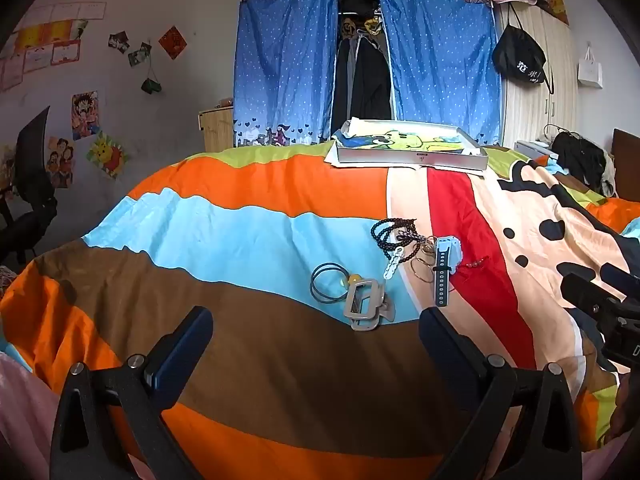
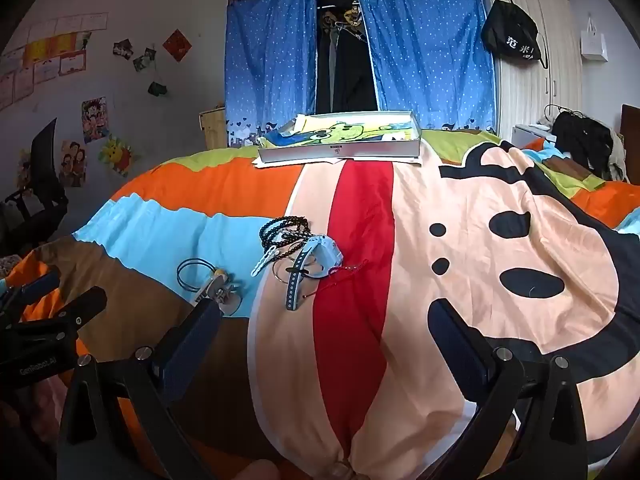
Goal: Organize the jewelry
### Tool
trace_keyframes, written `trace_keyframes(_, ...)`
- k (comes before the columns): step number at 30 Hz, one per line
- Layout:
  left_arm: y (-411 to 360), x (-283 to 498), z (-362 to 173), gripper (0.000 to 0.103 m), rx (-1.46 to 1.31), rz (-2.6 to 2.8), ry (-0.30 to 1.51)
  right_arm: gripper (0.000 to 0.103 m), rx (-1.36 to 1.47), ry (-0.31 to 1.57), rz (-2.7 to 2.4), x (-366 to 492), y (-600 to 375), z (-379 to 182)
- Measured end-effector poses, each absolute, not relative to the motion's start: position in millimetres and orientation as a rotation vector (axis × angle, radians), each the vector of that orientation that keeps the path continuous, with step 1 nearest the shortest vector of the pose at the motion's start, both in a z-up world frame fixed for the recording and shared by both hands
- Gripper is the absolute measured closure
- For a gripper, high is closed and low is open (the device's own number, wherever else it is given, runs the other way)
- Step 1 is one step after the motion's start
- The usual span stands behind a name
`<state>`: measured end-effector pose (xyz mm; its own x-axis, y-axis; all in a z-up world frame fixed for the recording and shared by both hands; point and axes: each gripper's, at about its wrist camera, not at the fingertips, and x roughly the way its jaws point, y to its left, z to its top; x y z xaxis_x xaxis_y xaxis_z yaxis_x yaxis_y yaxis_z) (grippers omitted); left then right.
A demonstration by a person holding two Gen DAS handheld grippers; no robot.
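Jewelry lies in a loose cluster on the striped bedspread. In the left wrist view: a black bead necklace (image 1: 390, 230), a light-blue watch (image 1: 444, 264), thin metal bangles (image 1: 422, 266), a white clip (image 1: 392, 264), a red cord (image 1: 476, 262), black hair ties (image 1: 326, 286) and a grey metal buckle (image 1: 364, 308). My left gripper (image 1: 316, 330) is open and empty, just short of the buckle. In the right wrist view the beads (image 2: 282, 228) and watch (image 2: 310, 264) lie ahead to the left. My right gripper (image 2: 328, 326) is open and empty, behind the watch.
A shallow white box (image 1: 412, 146) with a cartoon picture inside sits at the bed's far edge, also in the right wrist view (image 2: 340, 138). Blue curtains (image 1: 284, 64) hang behind. A black chair (image 1: 28, 192) stands left. Dark clothes (image 1: 580, 156) lie at the right.
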<state>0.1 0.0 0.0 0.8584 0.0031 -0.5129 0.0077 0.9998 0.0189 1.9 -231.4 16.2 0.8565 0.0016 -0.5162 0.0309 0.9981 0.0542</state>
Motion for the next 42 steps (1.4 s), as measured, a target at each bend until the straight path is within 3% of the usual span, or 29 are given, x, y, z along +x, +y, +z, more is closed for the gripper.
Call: trace_keyframes(42, -3.3, -1.8, 0.8, 0.0, 0.023, -0.002, 0.54, 0.001, 0.073, 0.55, -0.009, 1.1, -232.9, 14.0)
